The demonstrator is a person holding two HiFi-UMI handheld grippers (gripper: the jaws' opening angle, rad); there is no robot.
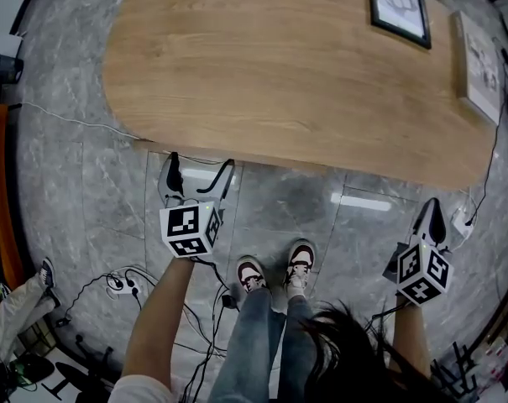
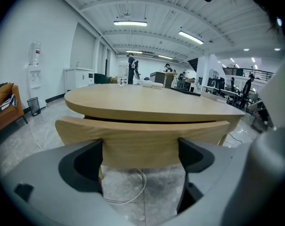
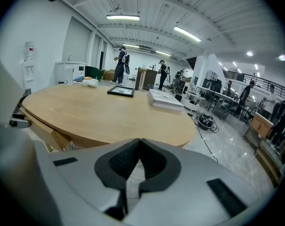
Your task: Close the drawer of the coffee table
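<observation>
Left gripper (image 2: 140, 149) open, facing drawer (image 2: 147, 131), seemingly apart

Grey left tool (image 1: 199, 173) and right tool (image 1: 432, 215), black pads (image 2: 81, 166), marker cubes (image 1: 189, 229) — blue jeans (image 1: 254, 334), maroon-and-white sneakers (image 1: 251, 273)

Open office — desks (image 3: 216, 94), water cooler (image 2: 34, 70), strip lights (image 2: 130, 23)

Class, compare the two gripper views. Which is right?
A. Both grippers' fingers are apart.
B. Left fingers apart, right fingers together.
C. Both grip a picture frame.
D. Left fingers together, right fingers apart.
B: the left gripper has its fingers wide apart, with the drawer front beyond them, while those of the right gripper meet with nothing between.
</observation>
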